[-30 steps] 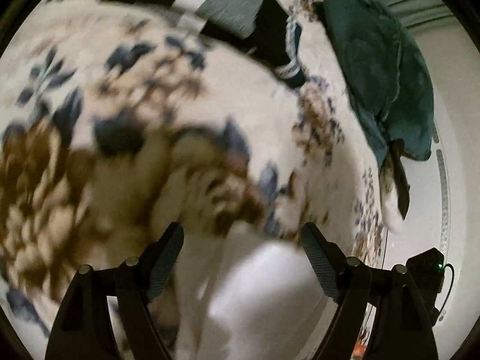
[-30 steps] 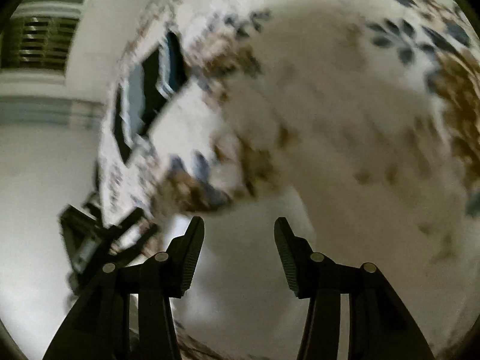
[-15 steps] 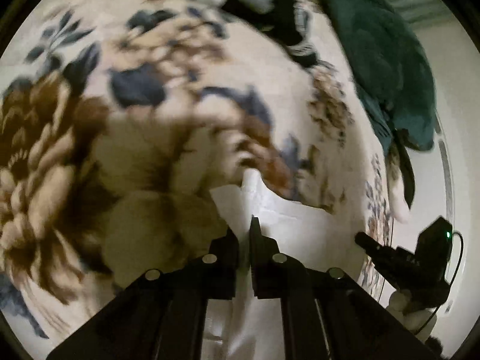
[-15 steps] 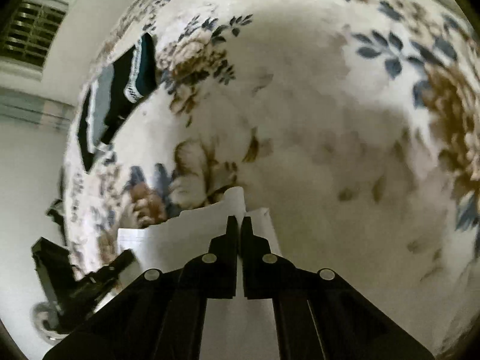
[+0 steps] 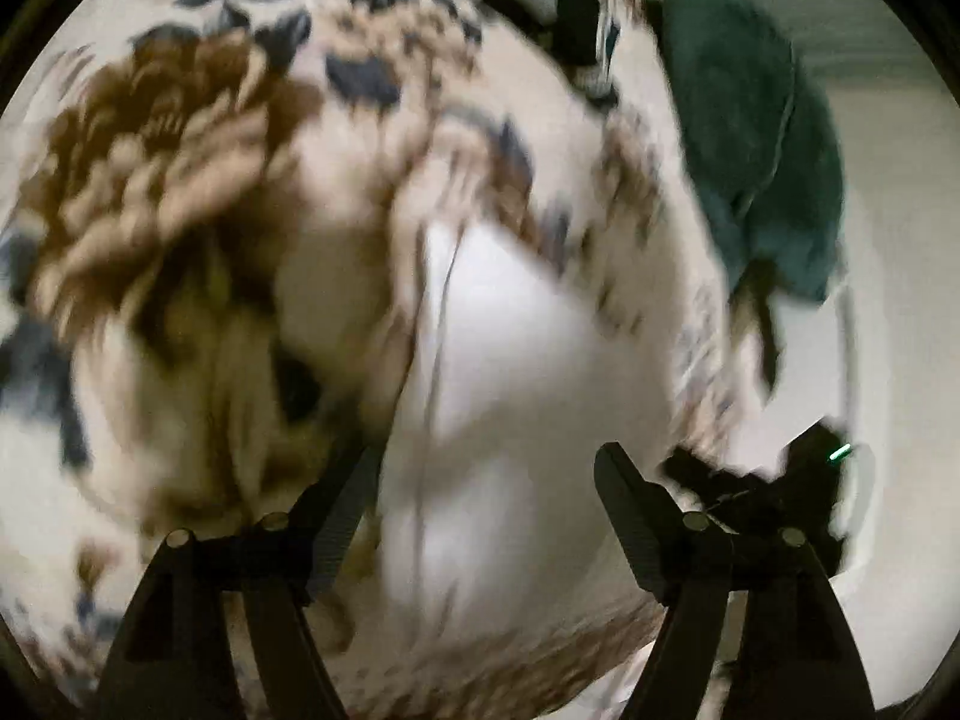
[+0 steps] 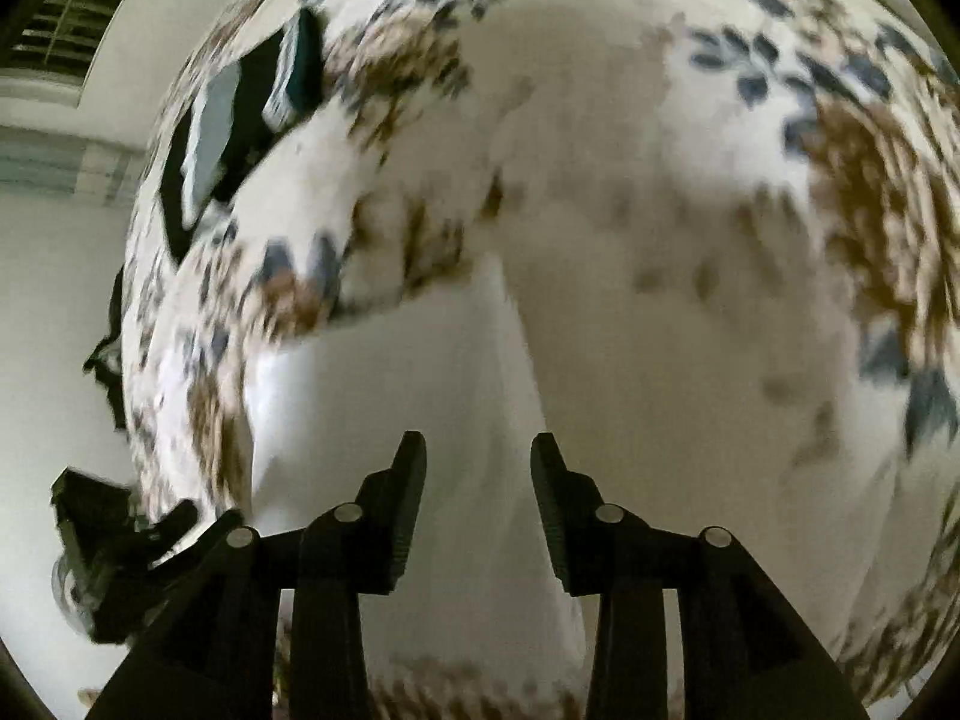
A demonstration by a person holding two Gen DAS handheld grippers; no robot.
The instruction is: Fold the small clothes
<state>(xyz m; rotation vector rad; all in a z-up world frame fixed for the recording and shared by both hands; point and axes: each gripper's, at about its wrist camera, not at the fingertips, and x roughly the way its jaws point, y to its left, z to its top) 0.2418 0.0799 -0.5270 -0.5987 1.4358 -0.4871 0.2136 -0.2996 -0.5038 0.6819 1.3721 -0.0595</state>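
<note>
A small white garment lies flat on the floral bedspread. My left gripper is open just above its near part, with nothing between the fingers. In the right wrist view the same white garment lies on the bedspread, and my right gripper is open over it and holds nothing. Both views are blurred by motion.
A dark teal cloth is heaped at the bed's far right edge. Dark and grey folded clothes lie at the far end of the bed. The other gripper's body shows at the right, by the bed's edge; white wall lies beyond.
Half a second ago both grippers were shut on the white garment's edge. Both have opened, let it go and pulled back; the garment lies on the bed.
</note>
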